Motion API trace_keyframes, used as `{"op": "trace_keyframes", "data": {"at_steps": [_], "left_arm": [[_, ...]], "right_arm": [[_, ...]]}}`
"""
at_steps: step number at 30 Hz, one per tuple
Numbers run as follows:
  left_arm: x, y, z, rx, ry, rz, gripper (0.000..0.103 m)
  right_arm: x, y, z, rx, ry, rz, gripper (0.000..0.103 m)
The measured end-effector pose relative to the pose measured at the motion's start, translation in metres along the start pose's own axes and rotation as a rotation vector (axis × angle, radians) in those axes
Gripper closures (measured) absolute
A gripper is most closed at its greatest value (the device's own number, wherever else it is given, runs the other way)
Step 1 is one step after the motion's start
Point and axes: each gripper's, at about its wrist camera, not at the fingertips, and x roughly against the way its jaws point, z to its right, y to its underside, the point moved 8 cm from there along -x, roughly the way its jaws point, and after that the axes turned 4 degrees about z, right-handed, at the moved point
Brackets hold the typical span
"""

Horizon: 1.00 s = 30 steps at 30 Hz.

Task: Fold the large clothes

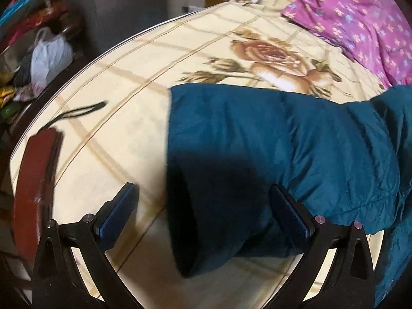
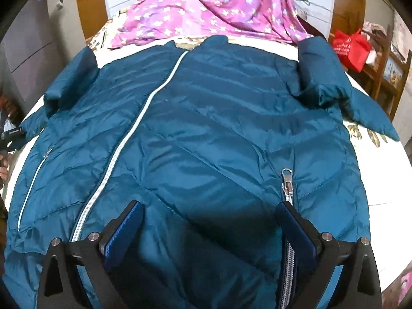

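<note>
A teal quilted puffer jacket (image 2: 206,134) lies spread front-up on the bed, with a white front zipper (image 2: 144,118) and a zipped pocket (image 2: 287,180). Both sleeves are folded in near the shoulders. My right gripper (image 2: 209,221) hovers open over the jacket's lower hem, nothing between its fingers. In the left wrist view one teal sleeve (image 1: 257,159) stretches leftward across the cream floral bedspread (image 1: 123,128). My left gripper (image 1: 204,203) is open just above the sleeve's dark cuff end, holding nothing.
A purple flowered garment (image 2: 213,7) lies at the bed's far end. A red-brown flat object (image 1: 33,180) and a black cord (image 1: 77,110) rest near the bed's left edge. Bags and clutter (image 1: 49,56) sit beside the bed; a red bag (image 2: 350,49) stands right.
</note>
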Motion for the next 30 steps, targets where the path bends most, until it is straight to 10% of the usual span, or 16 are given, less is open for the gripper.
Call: {"op": "trace_keyframes", "data": {"at_steps": [2,4,7,16,26,30], "left_arm": [[0.003,0.0,0.008,-0.035,0.024,0.025,0.011],[0.008,-0.006,0.027,-0.08,0.083,0.064,0.057],[0.017,-0.006,0.042,-0.131,0.068,0.091,0.093],[0.129,-0.072,-0.033,0.21,-0.122,0.357,0.095],[0.2,-0.091,-0.027,0.17,-0.171,0.438,0.095],[0.204,-0.092,0.002,0.133,-0.058,0.416,0.095]], "right_arm": [[-0.001,0.0,0.0,0.004,0.004,-0.001,0.0],[-0.001,0.0,-0.001,0.007,0.009,-0.002,0.0],[-0.001,0.0,0.0,0.009,0.011,-0.002,0.0],[0.017,-0.008,0.023,-0.041,0.059,0.071,0.0],[0.032,-0.005,0.057,-0.147,0.062,0.097,0.0],[0.037,-0.003,0.064,-0.165,0.064,0.11,0.0]]}}
